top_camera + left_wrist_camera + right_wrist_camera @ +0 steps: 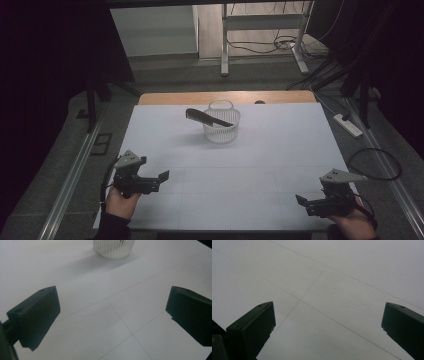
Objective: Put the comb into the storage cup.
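1. The left gripper (159, 179) is held at the lower left of the high view, jaws spread wide apart and empty.
2. A black comb (207, 118) is seen at upper centre, laid tilted across the rim of a white slatted basket (222, 133) on the white table (260, 165).
3. The right gripper (303, 201) is held at the lower right, jaws likewise apart and empty.

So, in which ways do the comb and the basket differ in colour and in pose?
The comb is dark and solid, while the basket is pale and made of thin slats. The comb is long and flat and lies tilted across the rim, its left end sticking out; the basket is round and stands upright on the table. Both are at the far middle, apart from both grippers.
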{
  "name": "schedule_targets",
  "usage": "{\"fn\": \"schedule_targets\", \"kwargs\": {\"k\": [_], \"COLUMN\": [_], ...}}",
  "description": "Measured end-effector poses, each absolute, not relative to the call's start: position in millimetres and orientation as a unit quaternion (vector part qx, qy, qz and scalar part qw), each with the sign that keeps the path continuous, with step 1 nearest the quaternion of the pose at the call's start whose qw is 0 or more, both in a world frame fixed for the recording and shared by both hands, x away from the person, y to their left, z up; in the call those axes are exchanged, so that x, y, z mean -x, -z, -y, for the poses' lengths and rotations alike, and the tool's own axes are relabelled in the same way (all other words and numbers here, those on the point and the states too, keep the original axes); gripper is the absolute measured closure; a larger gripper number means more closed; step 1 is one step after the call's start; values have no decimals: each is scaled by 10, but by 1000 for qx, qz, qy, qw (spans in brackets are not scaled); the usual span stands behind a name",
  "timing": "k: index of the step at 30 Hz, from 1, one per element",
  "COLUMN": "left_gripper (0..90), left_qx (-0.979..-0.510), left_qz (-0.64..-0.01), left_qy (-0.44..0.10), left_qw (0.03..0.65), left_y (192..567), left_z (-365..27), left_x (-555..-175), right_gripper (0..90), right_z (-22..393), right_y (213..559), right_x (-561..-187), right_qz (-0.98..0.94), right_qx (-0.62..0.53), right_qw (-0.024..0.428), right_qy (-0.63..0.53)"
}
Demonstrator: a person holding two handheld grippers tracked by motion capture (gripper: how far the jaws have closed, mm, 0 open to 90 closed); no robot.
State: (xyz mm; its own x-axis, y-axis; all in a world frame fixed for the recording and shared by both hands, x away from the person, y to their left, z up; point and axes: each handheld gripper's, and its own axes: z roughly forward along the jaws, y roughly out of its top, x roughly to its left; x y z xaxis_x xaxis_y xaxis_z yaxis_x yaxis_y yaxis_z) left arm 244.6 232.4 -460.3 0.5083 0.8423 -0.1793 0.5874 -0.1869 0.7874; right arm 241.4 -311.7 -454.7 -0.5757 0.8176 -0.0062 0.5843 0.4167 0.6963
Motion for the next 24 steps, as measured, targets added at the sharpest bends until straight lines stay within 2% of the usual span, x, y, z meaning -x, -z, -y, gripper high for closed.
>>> {"fn": "schedule_targets", "kwargs": {"k": [24], "left_gripper": [0], "left_qx": [-752], "left_qz": [-496], "left_qy": [-149], "left_qw": [409], "left_y": [4676], "left_z": [-2502], "left_x": [-2173], "right_gripper": [0], "right_z": [3115], "right_y": [4549], "right_x": [-2417], "right_qz": [-823], "right_qx": [-427], "right_qw": [176], "right_qy": [-330]}}
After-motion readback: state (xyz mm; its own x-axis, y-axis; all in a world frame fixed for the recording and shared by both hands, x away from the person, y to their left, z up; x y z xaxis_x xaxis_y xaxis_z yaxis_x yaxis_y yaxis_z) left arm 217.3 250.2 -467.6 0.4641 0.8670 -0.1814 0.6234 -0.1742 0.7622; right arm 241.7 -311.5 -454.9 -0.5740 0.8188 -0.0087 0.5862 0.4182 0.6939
